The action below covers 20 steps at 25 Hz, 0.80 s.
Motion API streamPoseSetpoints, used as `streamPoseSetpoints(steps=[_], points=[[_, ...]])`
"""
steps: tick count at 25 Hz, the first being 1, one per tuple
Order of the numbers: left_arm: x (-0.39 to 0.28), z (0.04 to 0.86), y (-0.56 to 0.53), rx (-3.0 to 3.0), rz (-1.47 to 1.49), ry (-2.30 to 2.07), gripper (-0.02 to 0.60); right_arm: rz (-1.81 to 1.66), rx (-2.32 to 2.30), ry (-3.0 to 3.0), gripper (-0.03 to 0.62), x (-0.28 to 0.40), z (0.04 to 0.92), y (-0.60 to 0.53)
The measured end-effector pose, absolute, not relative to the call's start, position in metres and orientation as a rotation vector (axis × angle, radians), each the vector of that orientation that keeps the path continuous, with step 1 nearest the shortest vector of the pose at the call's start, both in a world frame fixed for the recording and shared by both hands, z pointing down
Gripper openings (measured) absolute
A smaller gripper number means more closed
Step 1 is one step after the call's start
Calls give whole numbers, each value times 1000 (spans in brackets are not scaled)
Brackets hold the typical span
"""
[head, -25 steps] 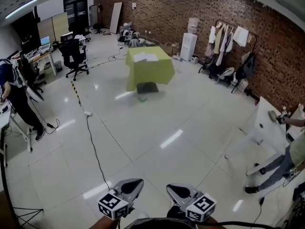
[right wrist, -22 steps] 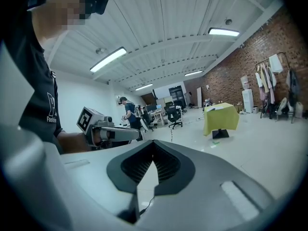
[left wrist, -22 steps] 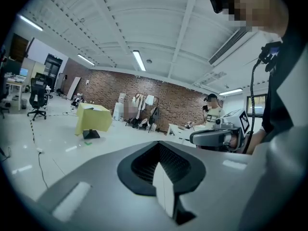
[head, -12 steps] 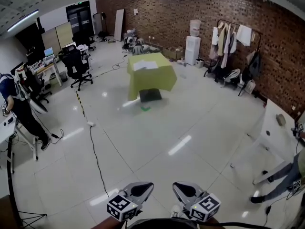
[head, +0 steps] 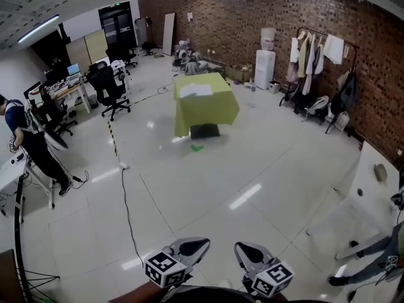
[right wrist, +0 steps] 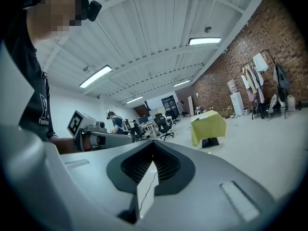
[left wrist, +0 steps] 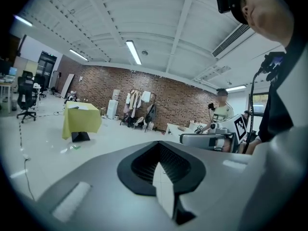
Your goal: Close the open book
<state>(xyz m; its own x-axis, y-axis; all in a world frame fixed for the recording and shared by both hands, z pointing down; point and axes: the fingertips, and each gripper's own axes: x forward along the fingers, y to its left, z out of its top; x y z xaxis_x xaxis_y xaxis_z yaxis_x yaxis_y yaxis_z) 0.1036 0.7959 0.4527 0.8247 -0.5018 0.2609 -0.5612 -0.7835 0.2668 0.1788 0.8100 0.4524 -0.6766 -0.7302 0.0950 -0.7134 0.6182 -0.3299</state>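
L gripper [head: 197,245] and R gripper [head: 245,250], both w/ jaws pressed together and nothing between them, sit low in the head view, well short of the green-draped surface [head: 211,109]. A floor cable [head: 126,201] runs between grippers and surface. The open book [head: 196,91] lies flat on top of that surface, white pages up. Prob. light, floppy paper w/ a stiffer cover. Best taken at one cover's outer edge, away from the spine, then folded over.

Yellow-green tablecloth [head: 211,109], red-brick wall [head: 240,17], possibly white book [head: 196,91]
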Motion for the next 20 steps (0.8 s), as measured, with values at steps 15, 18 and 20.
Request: streamPoseSetpoints(steps=[15, 18, 20], points=[[110, 465, 743, 2622, 321, -965, 8, -635, -1163, 2839, 8, 200, 482, 746], [97, 468, 723, 2615, 287, -955, 8, -650, -1167, 2877, 8, 181, 483, 732], [84, 467, 708, 2606, 254, -943, 8, -644, -1164, 2904, 8, 164, 479, 722]])
